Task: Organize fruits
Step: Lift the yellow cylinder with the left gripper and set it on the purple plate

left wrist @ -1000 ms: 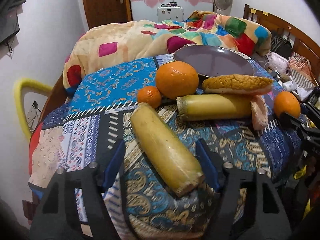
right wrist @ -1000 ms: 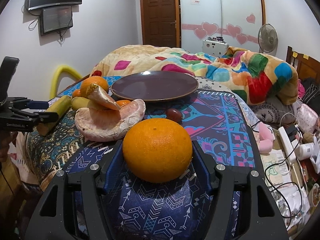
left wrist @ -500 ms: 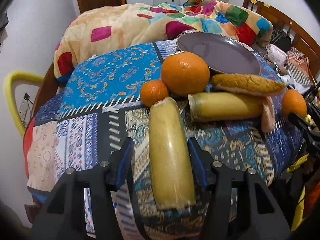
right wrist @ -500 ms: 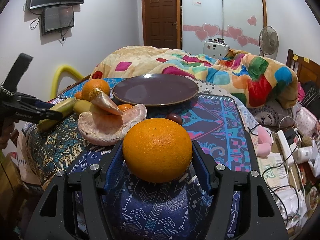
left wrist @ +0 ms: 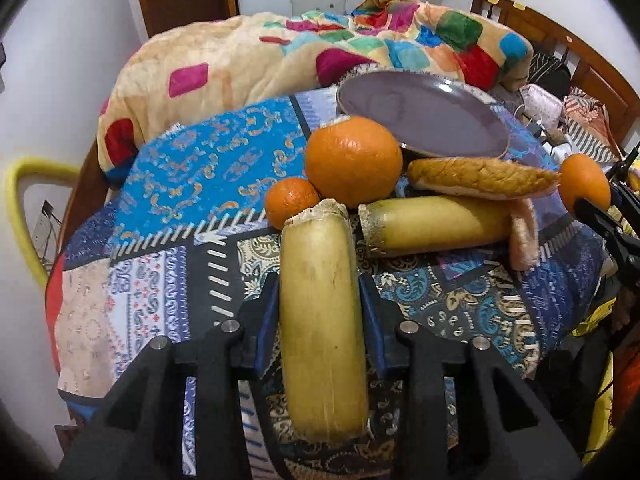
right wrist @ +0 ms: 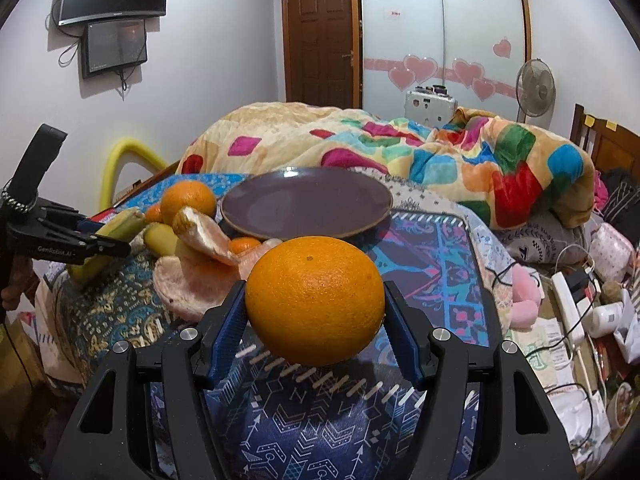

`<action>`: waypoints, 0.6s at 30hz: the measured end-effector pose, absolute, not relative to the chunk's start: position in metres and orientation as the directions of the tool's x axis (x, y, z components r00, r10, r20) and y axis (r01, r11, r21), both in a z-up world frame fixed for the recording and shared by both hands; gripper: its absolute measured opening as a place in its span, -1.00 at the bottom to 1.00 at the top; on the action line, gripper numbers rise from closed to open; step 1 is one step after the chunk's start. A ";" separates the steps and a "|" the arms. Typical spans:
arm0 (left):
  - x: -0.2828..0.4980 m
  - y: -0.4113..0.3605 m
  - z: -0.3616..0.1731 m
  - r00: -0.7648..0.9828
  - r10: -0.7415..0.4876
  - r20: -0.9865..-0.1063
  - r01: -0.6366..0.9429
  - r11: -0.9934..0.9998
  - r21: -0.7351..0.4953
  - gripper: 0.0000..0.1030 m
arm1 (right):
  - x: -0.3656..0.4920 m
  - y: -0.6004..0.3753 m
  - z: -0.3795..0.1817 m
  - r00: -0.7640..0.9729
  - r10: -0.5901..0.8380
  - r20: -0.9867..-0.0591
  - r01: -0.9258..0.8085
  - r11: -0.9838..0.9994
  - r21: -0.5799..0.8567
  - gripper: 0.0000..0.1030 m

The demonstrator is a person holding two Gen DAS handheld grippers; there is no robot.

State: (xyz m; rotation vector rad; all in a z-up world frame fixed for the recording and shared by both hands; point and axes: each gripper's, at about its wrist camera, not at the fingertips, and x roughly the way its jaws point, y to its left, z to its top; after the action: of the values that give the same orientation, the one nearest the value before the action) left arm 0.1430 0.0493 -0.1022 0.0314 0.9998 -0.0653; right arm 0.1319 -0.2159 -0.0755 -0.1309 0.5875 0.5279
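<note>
My left gripper (left wrist: 319, 312) is shut on a yellow sugarcane-like stalk (left wrist: 320, 320) and holds it just above the patterned cloth. A second stalk (left wrist: 436, 222), a big orange (left wrist: 353, 160), a small orange (left wrist: 291, 200) and a pomelo peel (left wrist: 480, 178) lie ahead, before a purple plate (left wrist: 424, 114). My right gripper (right wrist: 314, 320) is shut on a large orange (right wrist: 315, 300), lifted off the cloth, with the plate (right wrist: 306, 206) beyond it. That orange also shows at the right of the left wrist view (left wrist: 584, 188).
A patchwork cloth (left wrist: 180, 184) covers the surface. A colourful quilt (right wrist: 400, 148) is heaped behind the plate. Cables, a power strip (right wrist: 568, 306) and clutter lie to the right. A yellow loop (left wrist: 20, 208) stands at the left wall.
My left gripper closed on the stalk, which now lies straight between the fingers and is raised. My right gripper lifted the large orange off the cloth.
</note>
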 end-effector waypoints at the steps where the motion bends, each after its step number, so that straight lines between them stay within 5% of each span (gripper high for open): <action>1: 0.141 0.050 -0.097 0.552 -0.040 -0.833 0.070 0.998 -0.002 -0.26 | 0.131 -0.216 -0.072 0.709 0.436 -0.554 -0.509 0.860 0.026 0.20; 18: 0.138 0.032 -0.001 0.743 -0.119 -0.659 0.107 0.993 -0.059 -0.29 | 0.132 -0.216 -0.013 0.801 0.415 -0.431 -0.470 0.882 -0.024 0.20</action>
State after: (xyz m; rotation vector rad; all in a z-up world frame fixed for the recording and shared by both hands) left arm 0.1385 0.0323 -0.0007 -0.0173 0.7229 -0.1240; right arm 0.1318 -0.2163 -0.0127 -0.1320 0.4312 0.4763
